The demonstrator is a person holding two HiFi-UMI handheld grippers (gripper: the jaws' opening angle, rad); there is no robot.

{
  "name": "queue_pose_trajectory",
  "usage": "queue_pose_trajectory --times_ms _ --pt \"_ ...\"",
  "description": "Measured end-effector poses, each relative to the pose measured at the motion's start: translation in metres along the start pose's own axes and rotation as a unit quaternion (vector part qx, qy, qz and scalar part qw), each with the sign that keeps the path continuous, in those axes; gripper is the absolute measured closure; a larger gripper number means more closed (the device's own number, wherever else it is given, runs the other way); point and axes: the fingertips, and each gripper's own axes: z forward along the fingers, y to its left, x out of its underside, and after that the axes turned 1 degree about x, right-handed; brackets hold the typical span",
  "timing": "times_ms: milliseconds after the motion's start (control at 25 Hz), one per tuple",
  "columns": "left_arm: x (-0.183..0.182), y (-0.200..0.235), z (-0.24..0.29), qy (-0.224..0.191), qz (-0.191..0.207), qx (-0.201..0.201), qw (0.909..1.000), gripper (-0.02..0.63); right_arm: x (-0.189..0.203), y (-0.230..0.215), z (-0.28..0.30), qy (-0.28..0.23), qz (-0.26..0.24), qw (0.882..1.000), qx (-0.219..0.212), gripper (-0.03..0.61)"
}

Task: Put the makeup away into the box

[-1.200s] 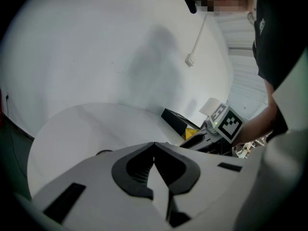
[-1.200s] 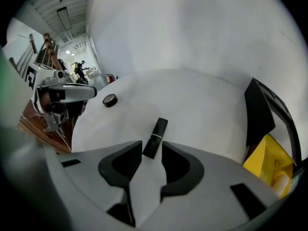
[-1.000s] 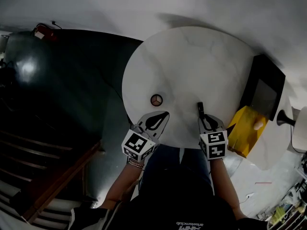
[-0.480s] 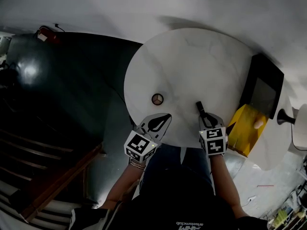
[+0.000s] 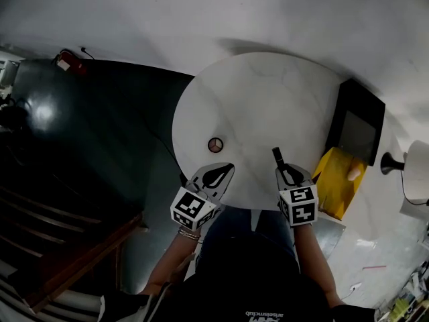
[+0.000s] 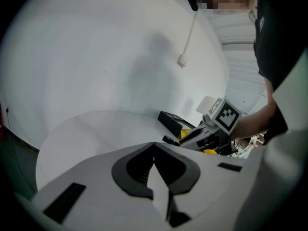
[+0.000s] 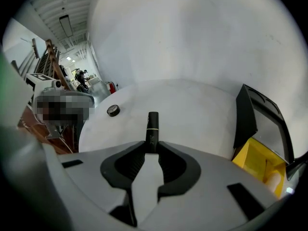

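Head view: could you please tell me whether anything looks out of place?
Nothing looks spilled or damaged. A small round compact lies alone on the white table, outside the open yellow box; the right gripper holds a black tube.

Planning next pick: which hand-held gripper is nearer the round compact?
Left. The left hand-held gripper is just short of the compact, shut; right hand-held gripper, gripping a black tube, is farther to its right.

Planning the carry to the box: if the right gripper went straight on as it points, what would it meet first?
Probably the bare tabletop: the right gripper, shut on the black makeup tube, tilts down toward it. The round compact lies off to its left.
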Motion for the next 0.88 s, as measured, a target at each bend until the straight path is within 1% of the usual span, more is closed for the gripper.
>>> queue_pose_trajectory --times_ms 200,560,720,880 --pt "-0.006 -0.014 0.007 0.003 0.022 0.01 0.9997 0.596 -0.004 -0.007 -0.016 -0.021 0.007 1.0 -0.001 0.477" --pt "-0.023 -0.054 0.026 -0.001 0.05 0.031 0.9983 0.595 -0.008 -0.027 -0.053 -0.053 0.001 0.999 -0.002 0.477" --pt "-0.024 -0.07 0.04 0.004 0.07 0.045 0.9965 0.595 -0.001 -0.039 -0.062 -0.062 0.007 0.998 -0.001 0.477" --pt "-0.029 -0.087 0.052 0.002 0.075 0.051 0.9959 0.595 0.009 -0.052 -0.074 -0.067 0.013 0.998 0.0 0.477"
